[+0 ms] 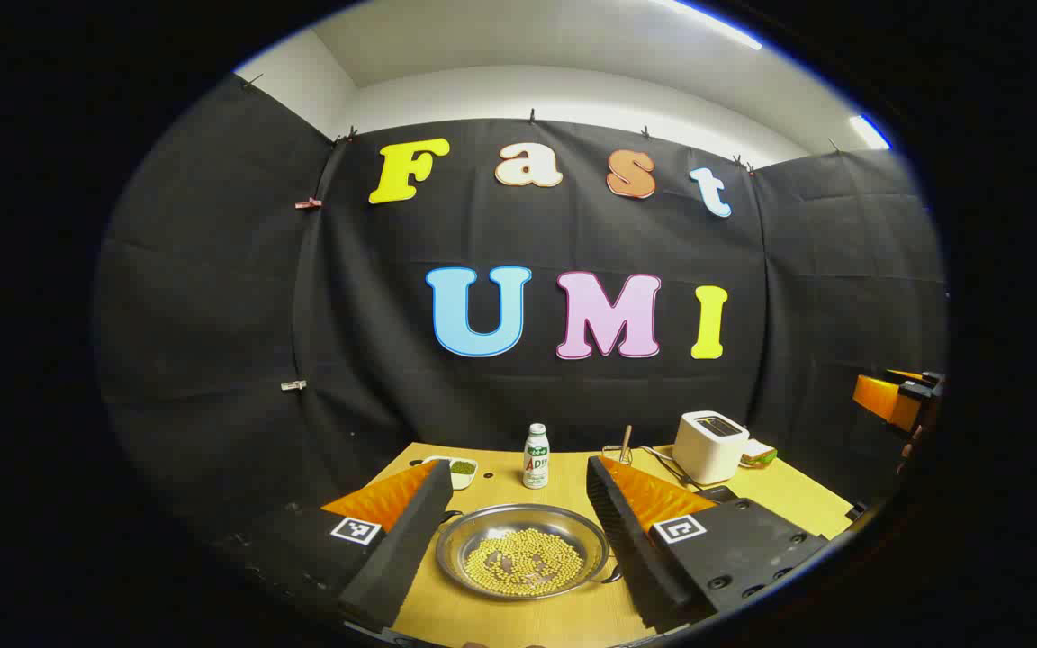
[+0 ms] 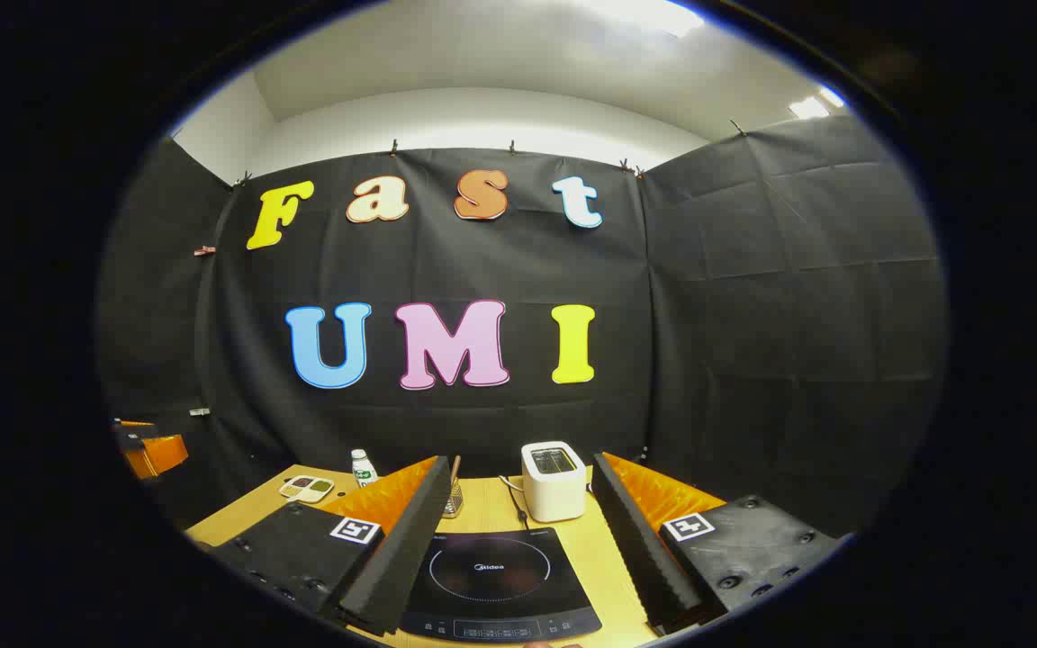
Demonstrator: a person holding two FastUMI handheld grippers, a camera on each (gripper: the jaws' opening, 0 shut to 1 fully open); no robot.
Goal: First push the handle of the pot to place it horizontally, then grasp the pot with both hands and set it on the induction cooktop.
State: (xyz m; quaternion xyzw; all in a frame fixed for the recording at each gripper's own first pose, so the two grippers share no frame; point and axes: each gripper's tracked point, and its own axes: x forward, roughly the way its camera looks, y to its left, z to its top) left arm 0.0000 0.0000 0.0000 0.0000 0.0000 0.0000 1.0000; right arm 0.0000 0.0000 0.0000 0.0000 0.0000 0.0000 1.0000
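Observation:
The pot (image 1: 523, 558) is a shallow steel pan holding yellow beans, with a small handle on either side. It sits on the wooden table (image 1: 500, 621), low between the fingers of my left gripper (image 1: 515, 468), which is open and touches nothing. The black induction cooktop (image 2: 491, 576) lies flat on the table (image 2: 613, 576), between the fingers of my right gripper (image 2: 522, 461), also open and holding nothing. The right gripper (image 1: 897, 396) hangs in the air at the far right edge of the left gripper view. The left gripper (image 2: 149, 447) shows at the left edge of the right gripper view.
Behind the pot stand a small white bottle (image 1: 536, 456), a dish of green beans (image 1: 460, 470) and a white toaster (image 1: 709, 445). Behind the cooktop are the toaster (image 2: 554, 481), a utensil holder (image 2: 453, 493), the bottle (image 2: 362, 468) and a divided dish (image 2: 306, 487).

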